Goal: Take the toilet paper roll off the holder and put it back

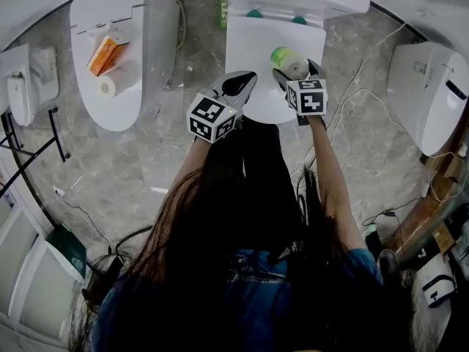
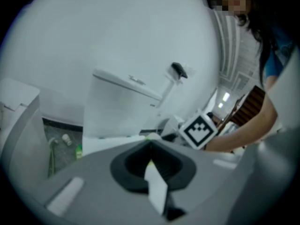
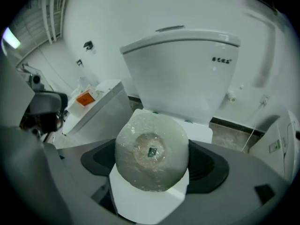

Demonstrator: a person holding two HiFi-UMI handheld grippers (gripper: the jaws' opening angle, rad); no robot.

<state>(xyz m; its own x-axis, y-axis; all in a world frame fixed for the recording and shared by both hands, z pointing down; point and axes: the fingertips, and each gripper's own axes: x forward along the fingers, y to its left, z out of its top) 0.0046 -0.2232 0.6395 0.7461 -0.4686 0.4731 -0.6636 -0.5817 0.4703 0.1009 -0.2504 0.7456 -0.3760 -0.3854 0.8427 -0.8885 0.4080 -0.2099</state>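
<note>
A toilet paper roll (image 1: pixel 289 61) in clear, greenish plastic wrap sits between the jaws of my right gripper (image 1: pixel 294 69), which is shut on it above the closed white toilet lid (image 1: pixel 253 39). In the right gripper view the roll (image 3: pixel 151 151) faces me end-on, its core in the middle, in front of the toilet tank (image 3: pixel 180 69). My left gripper (image 1: pixel 239 85) hovers just left of it over the same lid, shut and holding nothing. A small black fitting (image 2: pixel 178 70) projects from the white wall beyond the tank; I cannot tell if it is the holder.
A second toilet (image 1: pixel 110 101) at the left carries an orange box (image 1: pixel 102 54) and a small paper roll (image 1: pixel 108 86). A third toilet (image 1: pixel 429 90) stands at the right. Cables (image 1: pixel 352 94) trail over the grey floor. A green bottle (image 1: pixel 223 13) stands beside the tank.
</note>
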